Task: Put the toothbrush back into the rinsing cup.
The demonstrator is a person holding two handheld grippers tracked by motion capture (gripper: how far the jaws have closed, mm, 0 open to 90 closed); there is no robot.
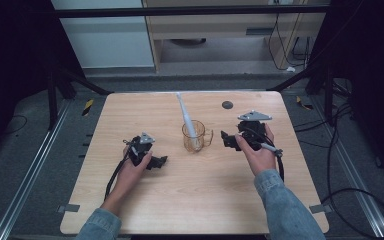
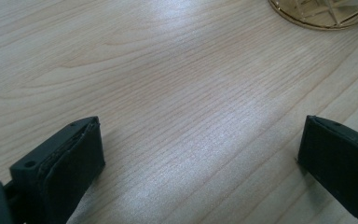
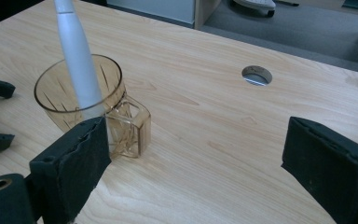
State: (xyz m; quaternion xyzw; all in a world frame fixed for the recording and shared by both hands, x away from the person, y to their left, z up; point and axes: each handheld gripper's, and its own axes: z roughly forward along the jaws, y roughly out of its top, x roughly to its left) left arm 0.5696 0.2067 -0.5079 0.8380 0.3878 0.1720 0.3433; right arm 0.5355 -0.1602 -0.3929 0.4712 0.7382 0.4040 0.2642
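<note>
Both sets of tongs sit low on the counter [image 1: 130, 200] with their jaws wide apart, holding nothing. The left tongs [image 1: 161, 161] are to the left of the amber glass mug [image 1: 196, 136], the right tongs [image 1: 227, 140] just to its right. The mug stands near the middle of the counter, its handle [image 3: 133, 126] turned toward the right tongs.

A white electric toothbrush [image 1: 187, 119] stands in the mug, its thick handle end down inside. Its long axis leans away from the person, the slim neck pointing up toward the counter's far edge, left of the round cable hole [image 1: 227, 104].

If the toothbrush is to come out, I'd judge it best to pinch the handle just above the rim with the right tongs and draw it along its own lean, with the left tongs steadying the mug so it doesn't tip.
</note>
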